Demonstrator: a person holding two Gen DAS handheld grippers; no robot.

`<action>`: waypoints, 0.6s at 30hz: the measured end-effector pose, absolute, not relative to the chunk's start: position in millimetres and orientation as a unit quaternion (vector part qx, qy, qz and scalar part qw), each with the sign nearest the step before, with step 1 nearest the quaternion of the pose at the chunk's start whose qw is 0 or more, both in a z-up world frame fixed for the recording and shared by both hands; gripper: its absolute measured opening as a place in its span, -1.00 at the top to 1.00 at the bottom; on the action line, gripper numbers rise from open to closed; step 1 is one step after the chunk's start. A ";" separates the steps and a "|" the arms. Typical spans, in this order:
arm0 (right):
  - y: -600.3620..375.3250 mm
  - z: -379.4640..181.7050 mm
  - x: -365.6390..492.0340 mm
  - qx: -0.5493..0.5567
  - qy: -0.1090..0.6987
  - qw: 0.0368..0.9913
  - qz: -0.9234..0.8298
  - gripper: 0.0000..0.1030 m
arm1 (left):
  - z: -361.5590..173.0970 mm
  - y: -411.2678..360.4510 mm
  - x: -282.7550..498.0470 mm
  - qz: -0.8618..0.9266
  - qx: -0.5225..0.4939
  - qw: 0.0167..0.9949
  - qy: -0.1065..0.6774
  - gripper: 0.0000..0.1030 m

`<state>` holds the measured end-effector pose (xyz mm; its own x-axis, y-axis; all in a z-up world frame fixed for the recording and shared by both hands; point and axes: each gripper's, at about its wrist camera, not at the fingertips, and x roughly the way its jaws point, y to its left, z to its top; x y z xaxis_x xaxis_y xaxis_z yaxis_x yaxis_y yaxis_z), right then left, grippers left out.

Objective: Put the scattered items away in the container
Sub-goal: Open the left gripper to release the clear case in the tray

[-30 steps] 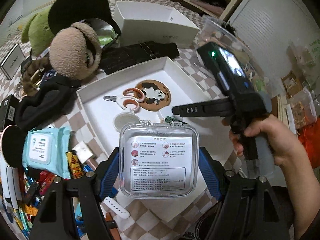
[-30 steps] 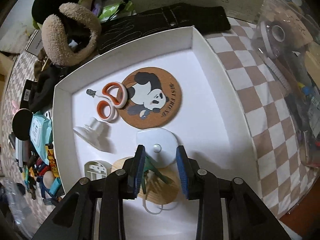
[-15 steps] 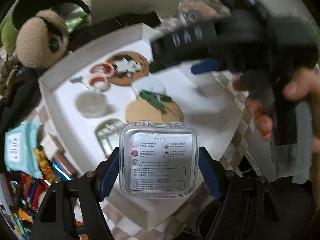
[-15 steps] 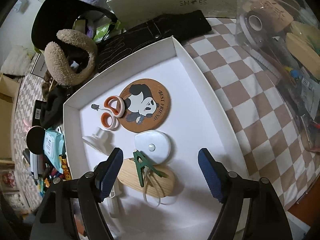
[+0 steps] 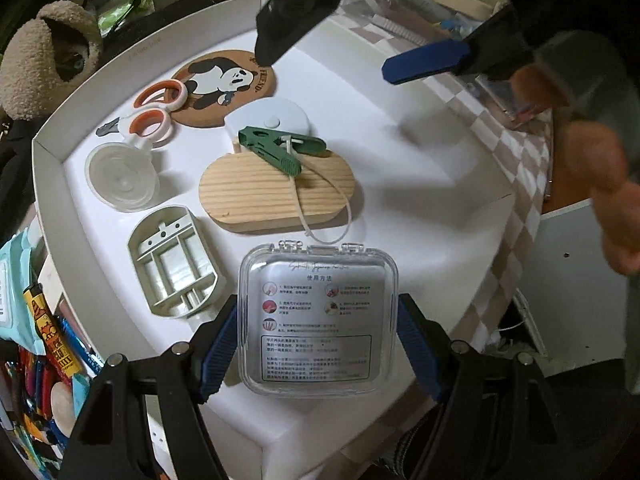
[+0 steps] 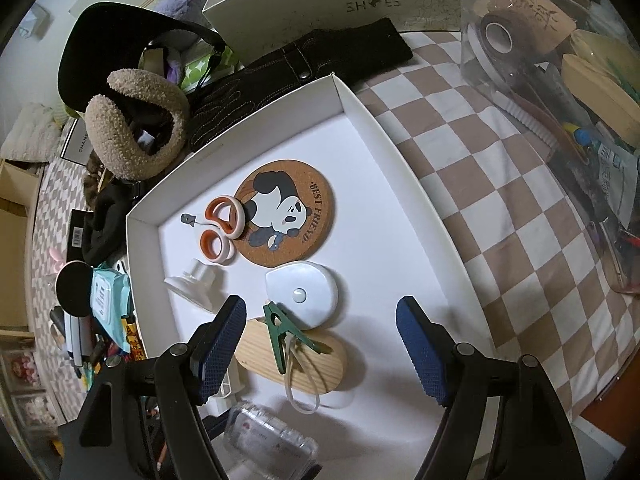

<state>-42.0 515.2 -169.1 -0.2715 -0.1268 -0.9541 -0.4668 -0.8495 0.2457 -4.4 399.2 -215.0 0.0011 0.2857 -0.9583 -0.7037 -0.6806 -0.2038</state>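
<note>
Our left gripper clamps the clear case low over the near end of the white tray, while our right gripper hangs spread wide and empty above the wooden block.

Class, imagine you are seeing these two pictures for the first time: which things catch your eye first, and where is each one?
The clear plastic case, clamped in the left hand-held gripper over the white tray's near edge, stands out first. Mid-tray, a green clip lies on a wooden oval block; beyond it sits the panda coaster.
</note>
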 end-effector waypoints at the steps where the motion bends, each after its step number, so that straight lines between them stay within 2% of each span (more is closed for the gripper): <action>1: 514.9 -169.4 -42.1 -0.593 0.251 0.112 0.757 -0.51 | -216.6 400.4 -4.2 0.686 -0.608 0.360 0.175 -0.46; 15: 512.9 -168.5 -34.1 -0.592 0.257 0.119 0.755 -0.51 | -233.9 409.7 -6.8 0.686 -0.606 0.347 0.205 -0.46; 18: 512.7 -168.2 -32.5 -0.591 0.258 0.121 0.754 -0.51 | -233.8 409.6 -8.0 0.684 -0.608 0.350 0.200 -0.52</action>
